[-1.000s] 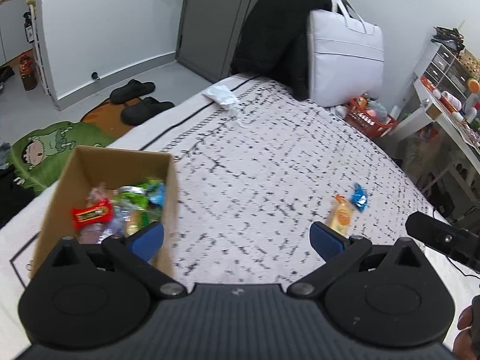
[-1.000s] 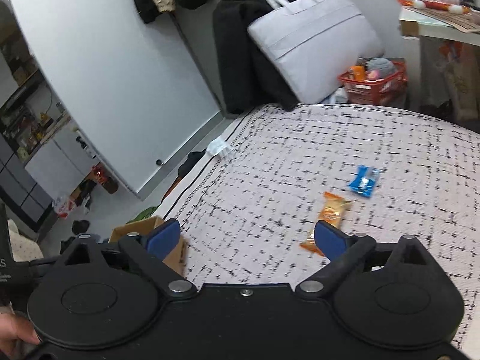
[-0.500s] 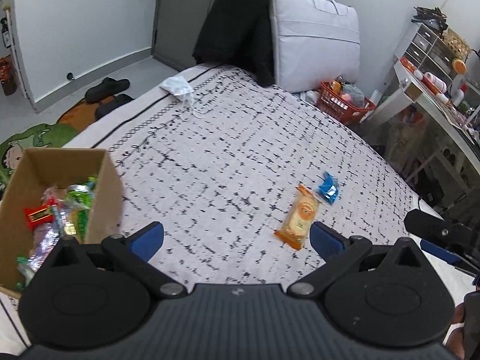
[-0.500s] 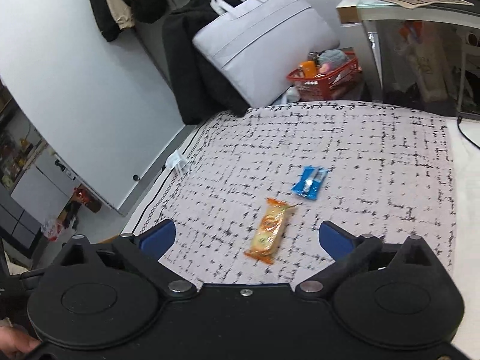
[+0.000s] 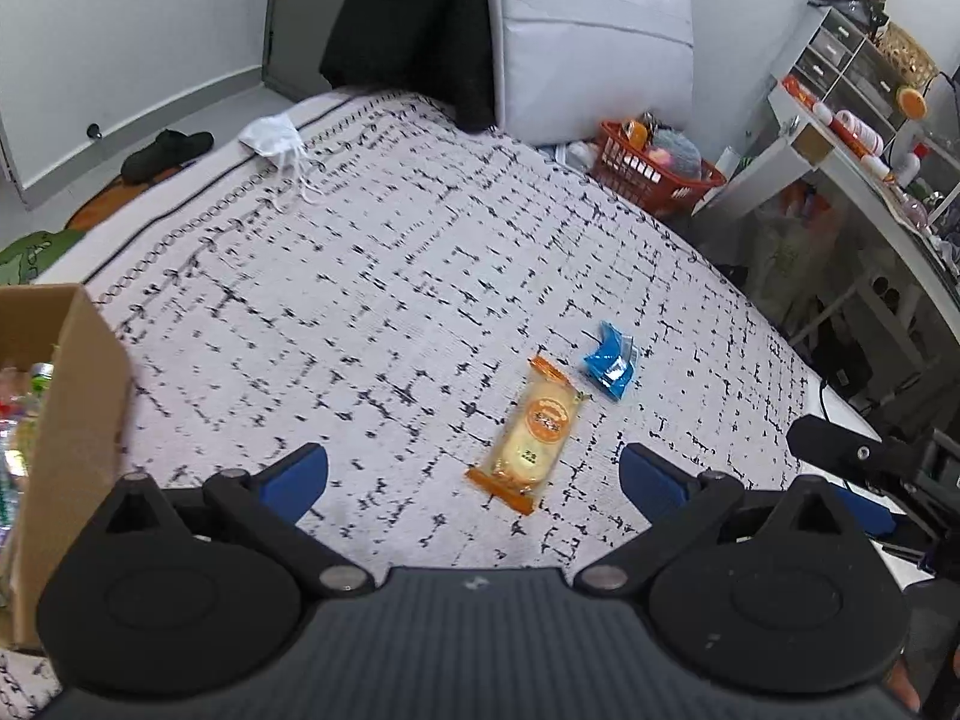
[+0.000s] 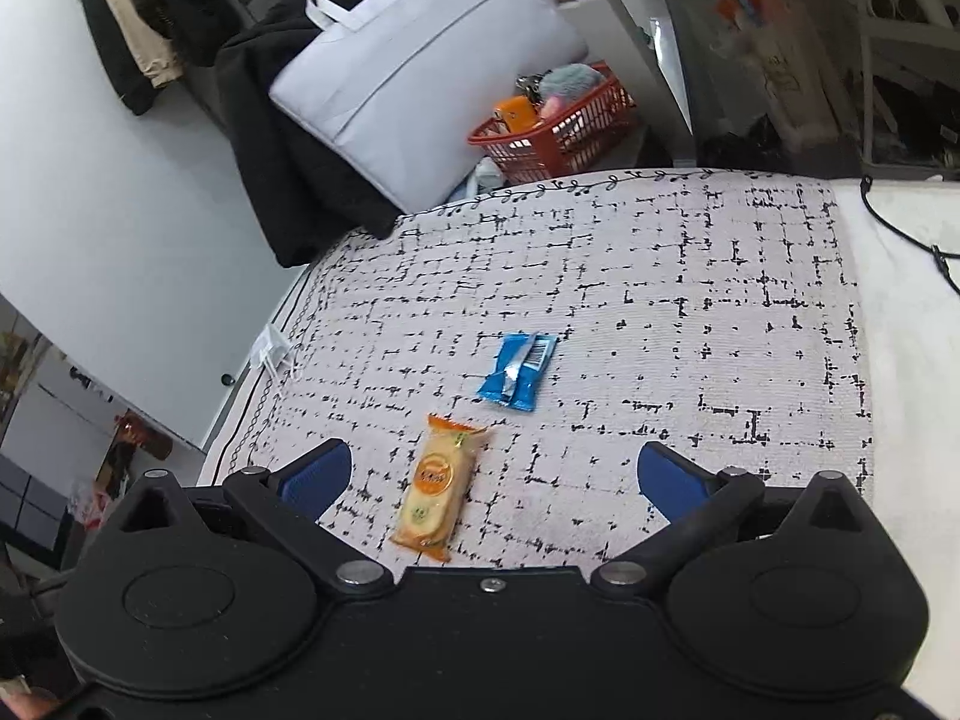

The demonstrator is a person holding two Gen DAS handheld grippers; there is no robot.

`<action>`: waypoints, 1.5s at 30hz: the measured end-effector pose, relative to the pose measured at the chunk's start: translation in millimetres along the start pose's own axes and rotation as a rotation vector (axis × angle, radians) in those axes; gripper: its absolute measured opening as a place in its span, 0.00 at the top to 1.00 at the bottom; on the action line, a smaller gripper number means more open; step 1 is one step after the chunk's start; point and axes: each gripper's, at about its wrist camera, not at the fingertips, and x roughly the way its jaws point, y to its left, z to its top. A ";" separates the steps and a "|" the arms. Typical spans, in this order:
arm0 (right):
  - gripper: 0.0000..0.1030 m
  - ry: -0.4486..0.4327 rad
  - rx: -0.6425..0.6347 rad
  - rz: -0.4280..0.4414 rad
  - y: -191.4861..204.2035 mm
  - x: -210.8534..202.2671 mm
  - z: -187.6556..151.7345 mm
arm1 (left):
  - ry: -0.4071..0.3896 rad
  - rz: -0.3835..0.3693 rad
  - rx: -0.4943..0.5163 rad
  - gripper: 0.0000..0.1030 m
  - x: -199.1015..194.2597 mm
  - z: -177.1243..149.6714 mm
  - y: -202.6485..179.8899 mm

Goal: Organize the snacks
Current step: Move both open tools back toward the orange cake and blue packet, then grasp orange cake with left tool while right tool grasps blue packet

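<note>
- Blue pads tip the fingers of the left gripper [image 5: 474, 471], which is spread wide and holds nothing; a second ago the cardboard box [image 5: 66, 420] sat right under its left finger, and now the box has slid off to the far left edge of that view.
- Just ahead of the left gripper, a little right of centre between the fingers, lies the orange snack packet [image 5: 531, 435] flat on the patterned bedspread [image 5: 360, 300]; it was a small shape beyond the right finger before.
- The blue snack packet [image 5: 609, 360] lies just beyond the orange one, near it but apart.
- The right gripper [image 6: 492, 474] is also spread wide and empty; the orange packet [image 6: 438, 483] now sits between its fingers, nearer the left one, where earlier it was by the right finger.
- The blue packet [image 6: 519, 369] lies further out, ahead of centre.
- Inside the box, other wrapped snacks [image 5: 18, 408] show at the left edge.
- Both grippers have swung toward the two loose packets, so I judge the next step is a pickup of the orange one, then a carry back left to the box.
- Which gripper will take it I cannot tell.
</note>
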 end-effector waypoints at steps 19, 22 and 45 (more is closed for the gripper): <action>0.19 0.054 0.123 -0.025 -28.5 67.1 7.1 | 0.090 0.018 0.076 0.06 97.8 5.6 -30.7; 0.23 0.051 0.138 -0.021 -29.9 77.1 7.9 | 0.113 0.013 0.075 0.13 112.4 7.7 -30.8; 0.43 0.029 0.138 -0.024 -12.1 146.4 12.0 | 0.171 0.024 0.039 0.76 149.7 47.7 0.0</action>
